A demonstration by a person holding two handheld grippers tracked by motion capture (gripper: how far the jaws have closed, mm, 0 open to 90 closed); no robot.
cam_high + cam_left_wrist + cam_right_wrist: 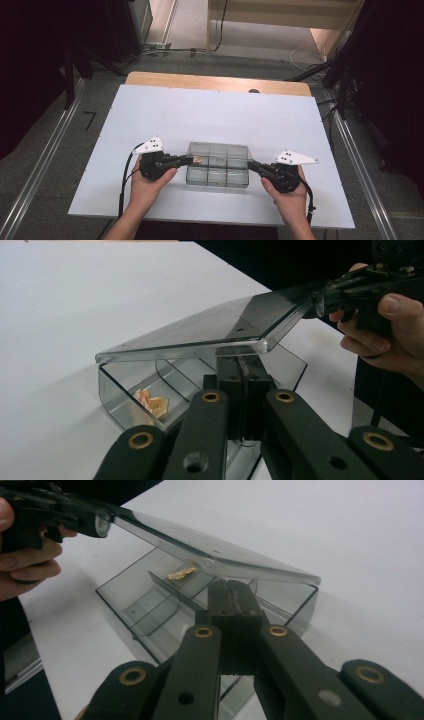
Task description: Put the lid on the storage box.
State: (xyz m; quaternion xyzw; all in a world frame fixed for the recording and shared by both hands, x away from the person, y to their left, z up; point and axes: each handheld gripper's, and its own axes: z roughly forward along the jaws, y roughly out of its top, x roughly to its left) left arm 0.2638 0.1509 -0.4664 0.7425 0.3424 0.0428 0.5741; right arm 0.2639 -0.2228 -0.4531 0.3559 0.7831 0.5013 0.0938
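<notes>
Clear compartment box sits near the counter's front edge, centred. Left tool clamps the lid at one end, right tool at the other, both jaws closed on it. Lid tilted up. Small orange piece in one compartment.

no text, label, brand, number or sign can be read in any of the pictures.
</notes>
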